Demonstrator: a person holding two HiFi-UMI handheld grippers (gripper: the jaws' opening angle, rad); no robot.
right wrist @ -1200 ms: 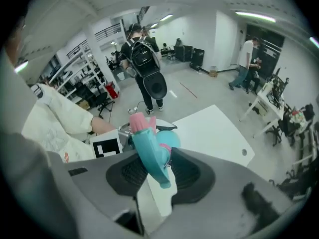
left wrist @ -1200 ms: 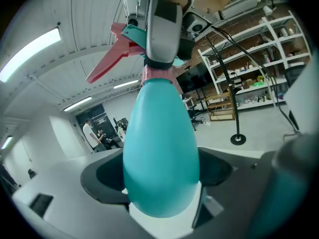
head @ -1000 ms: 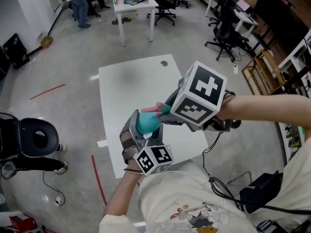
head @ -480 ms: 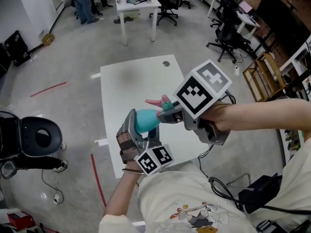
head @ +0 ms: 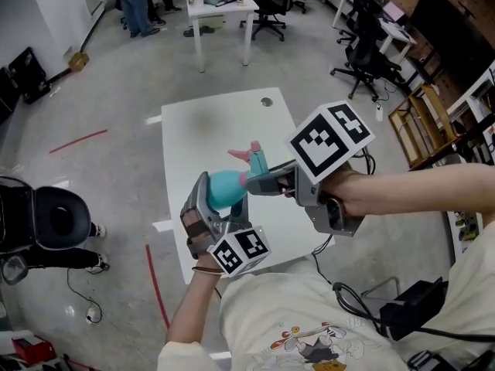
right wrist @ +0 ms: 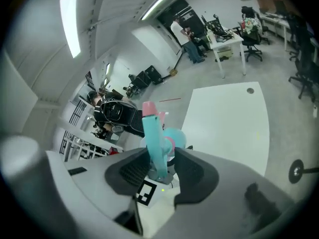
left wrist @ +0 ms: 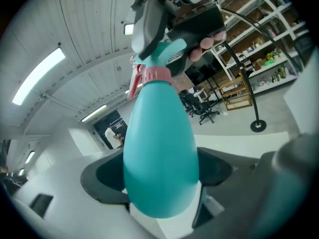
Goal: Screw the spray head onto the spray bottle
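Observation:
In the head view my left gripper (head: 210, 207) is shut on a teal spray bottle (head: 223, 188), holding it up above the white table (head: 201, 137). The bottle's neck points right, to my right gripper (head: 261, 181). That one is shut on the teal spray head (head: 253, 163) with its pink nozzle, which sits on the bottle's neck. The left gripper view looks up the bottle (left wrist: 159, 148) to its pink collar (left wrist: 156, 74), with the right gripper above it. In the right gripper view the spray head (right wrist: 153, 136) stands between both pads, the bottle (right wrist: 175, 136) behind it.
The table has a round cable hole (head: 267, 101) at its far edge. A black wheeled base (head: 46, 221) stands on the floor at the left. Another white table (head: 220, 10), office chairs (head: 363, 49) and people stand at the back. Red tape (head: 155, 284) marks the floor.
My right gripper has rolled, so its marker cube moved right and the pink nozzle swung up from pointing left. Both grippers and the bottle rose slightly.

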